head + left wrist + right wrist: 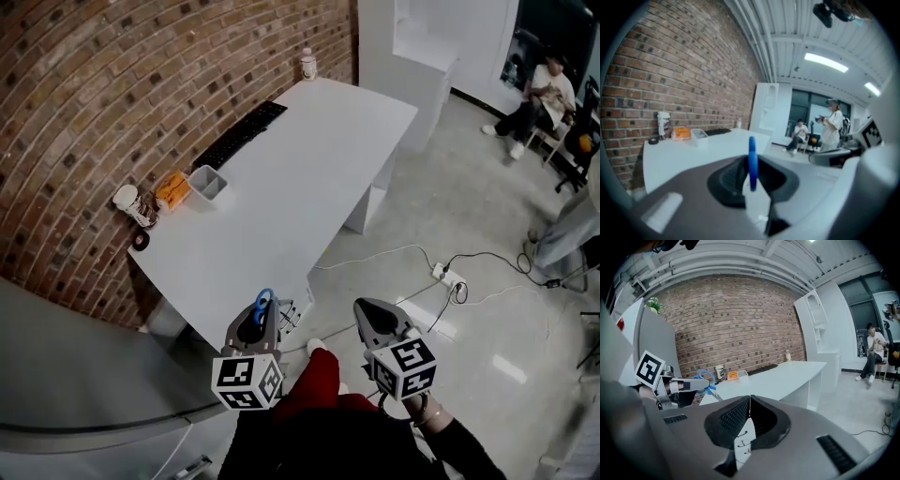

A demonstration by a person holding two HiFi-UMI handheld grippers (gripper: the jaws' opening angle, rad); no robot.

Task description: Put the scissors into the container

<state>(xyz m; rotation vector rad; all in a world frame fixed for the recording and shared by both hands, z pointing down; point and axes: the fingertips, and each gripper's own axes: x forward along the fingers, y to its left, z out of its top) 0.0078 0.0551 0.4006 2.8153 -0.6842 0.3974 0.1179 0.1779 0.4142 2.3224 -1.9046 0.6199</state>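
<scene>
**Fig. Carrying phase: scissors in hand, container not yet reached.**

The left gripper (751, 180) has its jaws clamped on the scissors (752, 161). One blue handle loop stands edge-on between the pads and rises above the jaw tips. The head view shows the same loop projecting forward of the jaws. The blades cannot be clearly made out.

The right gripper (750, 401) has its jaws pressed together with nothing between them, and it is held level beside its partner.

The container (699, 136), a small pale open-topped box, stands on the white table (309, 159). It lies ahead of the left jaws, to their left and well apart from them. An orange object (172, 189) sits just beside it.

Handling (judged):
- The scissors are probably light and stiff, with hard, smooth plastic loops.
- A pinch across one loop gives the tool room to swivel about the pads.
- The free half may swing open at the pivot.
- A hold nearer the pivot, across both halves, would likely be steadier.
- The present grip should suffice for a short, level carry.
- The container looks light and could slide or tip if struck, so the tool is best lowered tip-first through the opening and let go low.
</scene>
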